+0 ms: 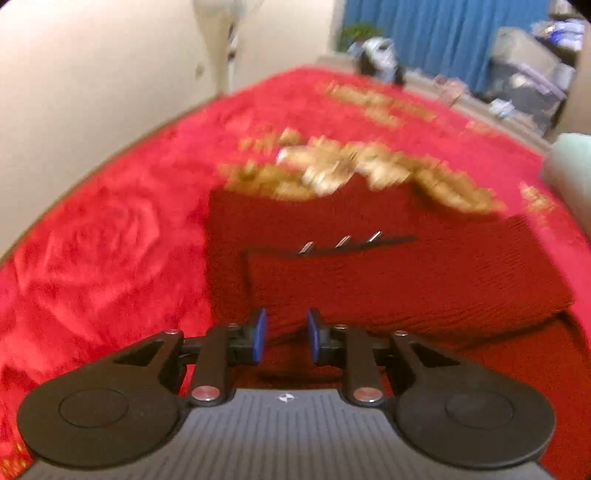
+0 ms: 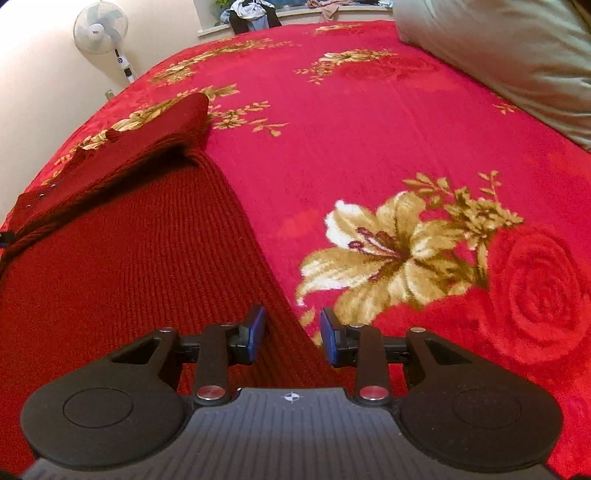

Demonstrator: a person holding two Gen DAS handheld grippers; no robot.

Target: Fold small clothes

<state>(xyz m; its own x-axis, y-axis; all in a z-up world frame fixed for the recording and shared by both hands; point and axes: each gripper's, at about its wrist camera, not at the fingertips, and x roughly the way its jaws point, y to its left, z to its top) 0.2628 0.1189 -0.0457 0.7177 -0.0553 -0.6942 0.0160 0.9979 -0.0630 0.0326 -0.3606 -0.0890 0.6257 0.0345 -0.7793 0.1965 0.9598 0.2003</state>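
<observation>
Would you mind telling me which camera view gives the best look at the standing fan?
The right wrist view: the standing fan is sharp at upper left, head, pole and controls visible against the wall. The left wrist view shows only its blurred lower head and pole, cropped by the top edge.

Floral blanket, fan, pillow

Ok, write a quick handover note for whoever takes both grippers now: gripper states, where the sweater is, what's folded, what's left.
Left gripper: open, holding nothing, hovering over the dark red ribbed knit sweater.
Right gripper: open, astride the sweater's right side edge, pads not pressing.
Sweater: lying on the red floral plush blanket covering the bed, beside the pale pillow.
Done: one part already folded over the body.
Left: probably grip that edge, fold across, finish and smooth.
</observation>
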